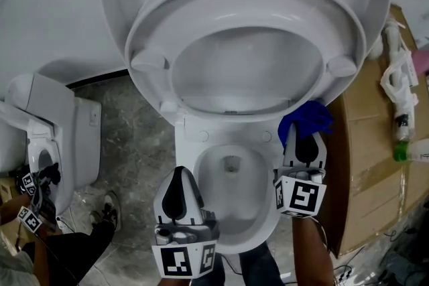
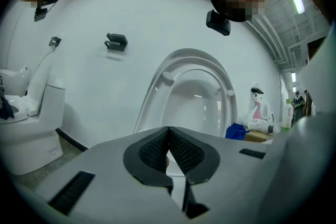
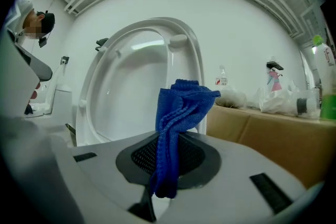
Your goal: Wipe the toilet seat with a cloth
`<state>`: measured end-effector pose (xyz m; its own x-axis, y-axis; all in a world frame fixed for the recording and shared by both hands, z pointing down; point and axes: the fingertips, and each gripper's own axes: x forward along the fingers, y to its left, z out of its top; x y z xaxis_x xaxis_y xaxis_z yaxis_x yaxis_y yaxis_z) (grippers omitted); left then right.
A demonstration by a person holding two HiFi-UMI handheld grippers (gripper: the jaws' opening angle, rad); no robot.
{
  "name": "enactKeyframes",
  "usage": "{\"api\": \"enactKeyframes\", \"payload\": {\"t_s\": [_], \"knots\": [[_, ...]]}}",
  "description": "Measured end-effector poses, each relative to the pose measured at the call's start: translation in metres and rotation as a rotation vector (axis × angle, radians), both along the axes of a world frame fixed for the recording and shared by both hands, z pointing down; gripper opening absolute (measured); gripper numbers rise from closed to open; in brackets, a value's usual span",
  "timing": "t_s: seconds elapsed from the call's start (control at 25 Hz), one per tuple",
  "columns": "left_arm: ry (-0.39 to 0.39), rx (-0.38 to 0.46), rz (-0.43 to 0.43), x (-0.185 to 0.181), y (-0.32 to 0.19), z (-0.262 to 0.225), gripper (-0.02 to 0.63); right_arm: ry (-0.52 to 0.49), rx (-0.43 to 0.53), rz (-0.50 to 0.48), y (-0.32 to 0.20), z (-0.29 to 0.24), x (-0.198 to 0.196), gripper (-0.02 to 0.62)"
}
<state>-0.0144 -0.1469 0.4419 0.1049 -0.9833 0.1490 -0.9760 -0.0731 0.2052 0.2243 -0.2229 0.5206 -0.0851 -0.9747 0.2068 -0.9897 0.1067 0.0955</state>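
Note:
The white toilet has its seat (image 1: 157, 23) and lid tipped up against the wall, so the bowl rim (image 1: 190, 171) lies bare below. My right gripper (image 1: 303, 138) hovers over the rim's right side, shut on a crumpled blue cloth (image 1: 305, 118). In the right gripper view the cloth (image 3: 181, 107) sticks up out of the pinched jaws, in front of the raised seat (image 3: 110, 81). My left gripper (image 1: 179, 176) is over the rim's left front, shut and empty. In the left gripper view its pads (image 2: 157, 147) meet, and the raised seat (image 2: 197, 97) stands ahead.
A cardboard box (image 1: 365, 144) stands close on the right with a spray bottle (image 1: 399, 87) and bagged items on top. A second toilet (image 1: 60, 137) is at the left, where another person's marker cubes (image 1: 28, 201) and a shoe (image 1: 107, 211) show.

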Motion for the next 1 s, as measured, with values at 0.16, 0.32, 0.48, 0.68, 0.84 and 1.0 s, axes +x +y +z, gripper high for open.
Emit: {"api": "enactKeyframes", "payload": {"t_s": [0.16, 0.32, 0.48, 0.68, 0.84, 1.0], "knots": [[0.004, 0.001, 0.009, 0.004, 0.003, 0.003, 0.015, 0.042, 0.005, -0.004, 0.002, 0.005, -0.001, 0.069], [0.005, -0.01, 0.011, -0.001, 0.001, 0.018, 0.015, 0.036, -0.056, 0.017, -0.001, 0.04, -0.003, 0.069], [0.001, -0.014, 0.007, -0.008, -0.001, 0.026, 0.015, 0.028, -0.135, 0.025, -0.005, 0.075, -0.007, 0.069], [-0.011, -0.008, -0.001, -0.017, 0.0, 0.029, 0.015, 0.015, -0.174, 0.02, -0.007, 0.093, -0.021, 0.069], [-0.057, 0.0, 0.002, -0.028, 0.002, 0.03, 0.015, -0.038, -0.199, 0.03, -0.006, 0.101, -0.039, 0.069], [-0.075, -0.018, 0.002, -0.039, 0.009, 0.036, 0.015, -0.084, -0.218, 0.031, -0.006, 0.108, -0.063, 0.069]]}}
